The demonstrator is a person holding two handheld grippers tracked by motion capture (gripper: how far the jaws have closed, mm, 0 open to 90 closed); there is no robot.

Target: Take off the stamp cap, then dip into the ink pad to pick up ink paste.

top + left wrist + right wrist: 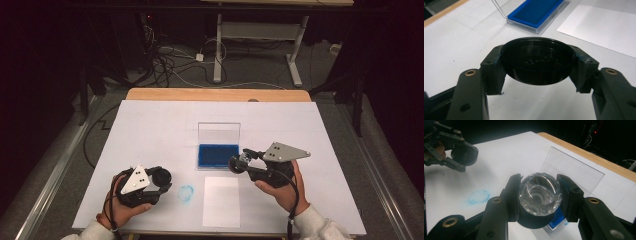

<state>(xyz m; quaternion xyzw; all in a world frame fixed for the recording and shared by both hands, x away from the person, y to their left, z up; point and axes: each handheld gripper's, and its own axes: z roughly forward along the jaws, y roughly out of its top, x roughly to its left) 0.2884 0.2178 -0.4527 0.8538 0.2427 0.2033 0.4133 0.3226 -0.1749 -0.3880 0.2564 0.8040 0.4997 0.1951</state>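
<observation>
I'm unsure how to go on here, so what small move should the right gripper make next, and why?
Probably lower the stamp, gripped in the right gripper, straight onto the open blue ink pad beside it. The left gripper holds the black cap aside, and the paper sheet is blank.

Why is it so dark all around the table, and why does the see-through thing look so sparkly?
High view: light falls on the white table, so the floor behind fades to black. Right gripper view: the clear faceted stamp in the right hand-held gripper catches bright glints. Left gripper view: the black lid in the left hand-held gripper has a faint shine, and the blue ink pad behind looks slightly soft.
</observation>
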